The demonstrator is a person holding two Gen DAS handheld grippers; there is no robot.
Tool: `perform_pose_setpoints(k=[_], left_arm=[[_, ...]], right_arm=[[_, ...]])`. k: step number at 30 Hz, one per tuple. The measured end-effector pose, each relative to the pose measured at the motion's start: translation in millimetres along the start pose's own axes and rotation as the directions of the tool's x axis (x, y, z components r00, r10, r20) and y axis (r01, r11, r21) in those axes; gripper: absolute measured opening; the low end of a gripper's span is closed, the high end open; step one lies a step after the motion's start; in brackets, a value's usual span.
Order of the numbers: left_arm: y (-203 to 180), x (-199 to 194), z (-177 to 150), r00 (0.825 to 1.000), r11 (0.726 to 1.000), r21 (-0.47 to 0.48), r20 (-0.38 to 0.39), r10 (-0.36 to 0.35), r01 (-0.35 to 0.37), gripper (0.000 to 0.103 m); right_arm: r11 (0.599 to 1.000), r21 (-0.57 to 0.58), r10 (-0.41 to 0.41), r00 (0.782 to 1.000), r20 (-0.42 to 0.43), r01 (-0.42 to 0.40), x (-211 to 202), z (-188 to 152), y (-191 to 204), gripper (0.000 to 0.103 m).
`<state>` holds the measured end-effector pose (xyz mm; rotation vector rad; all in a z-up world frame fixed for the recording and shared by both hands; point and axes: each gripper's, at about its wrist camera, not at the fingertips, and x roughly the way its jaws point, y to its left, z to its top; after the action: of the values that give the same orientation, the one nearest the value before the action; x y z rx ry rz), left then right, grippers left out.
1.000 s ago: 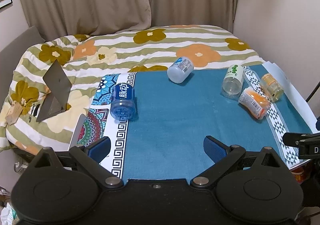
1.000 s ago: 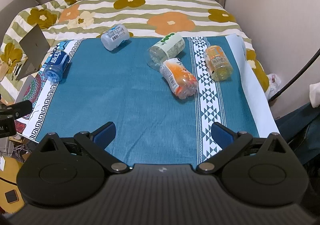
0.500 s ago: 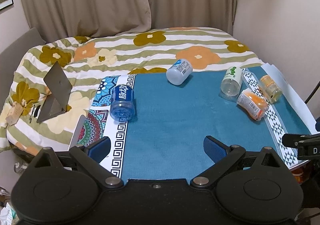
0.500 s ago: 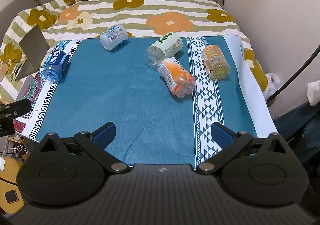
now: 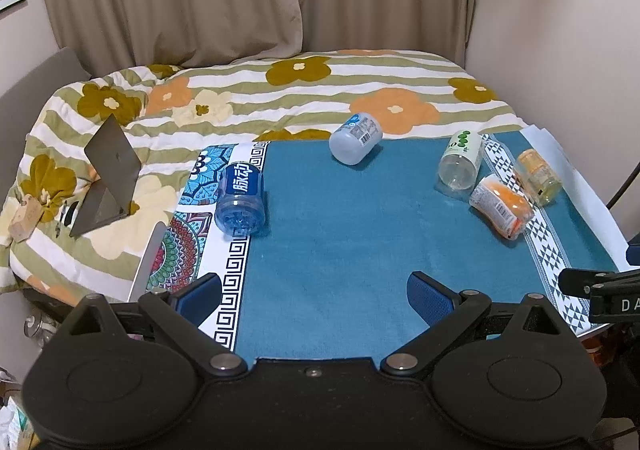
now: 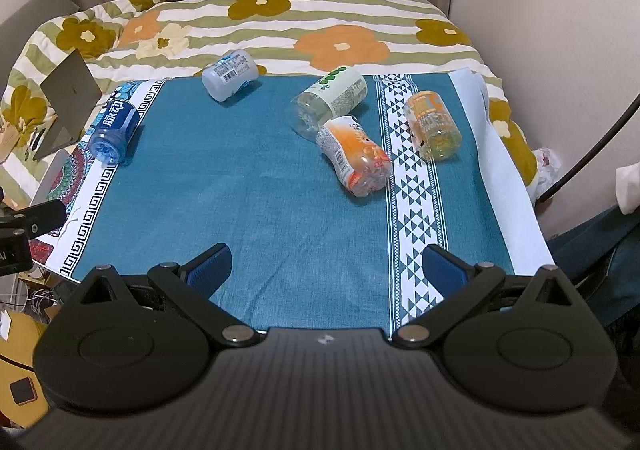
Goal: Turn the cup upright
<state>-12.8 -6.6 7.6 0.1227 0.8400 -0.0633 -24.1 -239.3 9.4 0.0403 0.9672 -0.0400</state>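
Several plastic cups lie on their sides on a teal cloth [image 5: 340,234]. A blue-labelled cup [image 5: 241,195] [image 6: 113,126] lies at the left edge. A white-grey cup [image 5: 355,137] [image 6: 229,74] lies at the back. A green-dotted cup [image 5: 460,161] [image 6: 332,99], an orange cup [image 5: 502,205] [image 6: 356,155] and a yellow cup [image 5: 538,177] [image 6: 432,125] lie at the right. My left gripper [image 5: 316,296] and right gripper [image 6: 326,270] are both open and empty above the cloth's near edge, well short of the cups.
The cloth lies on a bed with a floral striped quilt [image 5: 304,89]. A grey tablet stand [image 5: 106,177] sits on the quilt at the left. Curtains and a wall close the back and right. The right gripper's side shows in the left view [image 5: 604,290].
Both grippers have drawn back and up a little, so the cups look slightly farther away. No cup has moved.
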Motion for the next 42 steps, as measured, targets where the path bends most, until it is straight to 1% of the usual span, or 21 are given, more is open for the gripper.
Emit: perform_pose_setpoints(k=[6, 29, 33, 38, 42], left_arm=[[0, 1, 1, 1.000, 1.000, 0.001, -0.006, 0.013, -0.013, 0.101], [-5, -4, 8, 1.000, 1.000, -0.003, 0.000, 0.022, -0.022, 0.101], [-5, -10, 23, 1.000, 1.000, 0.007, 0.005, 0.028, -0.028, 0.101], [-7, -5, 54, 1.000, 0.999, 0.033, -0.004, 0.030, -0.030, 0.101], [-12, 5, 83, 0.999, 0.995, 0.093, 0.012, 0.043, -0.044, 0.101]], right_arm=[[1.000, 0.002, 0.000, 1.000, 0.001, 0.000, 0, 0, 0, 0.103], [1.000, -0.016, 0.016, 1.000, -0.004, -0.016, -1, 2, 1, 0.103], [0.999, -0.031, 0.037, 0.999, 0.001, -0.037, -3, 7, -1, 0.103], [0.996, -0.056, 0.068, 0.998, 0.000, -0.068, 0, 18, -12, 0.103], [0.993, -0.073, 0.093, 0.996, -0.001, -0.093, 7, 28, -23, 0.103]])
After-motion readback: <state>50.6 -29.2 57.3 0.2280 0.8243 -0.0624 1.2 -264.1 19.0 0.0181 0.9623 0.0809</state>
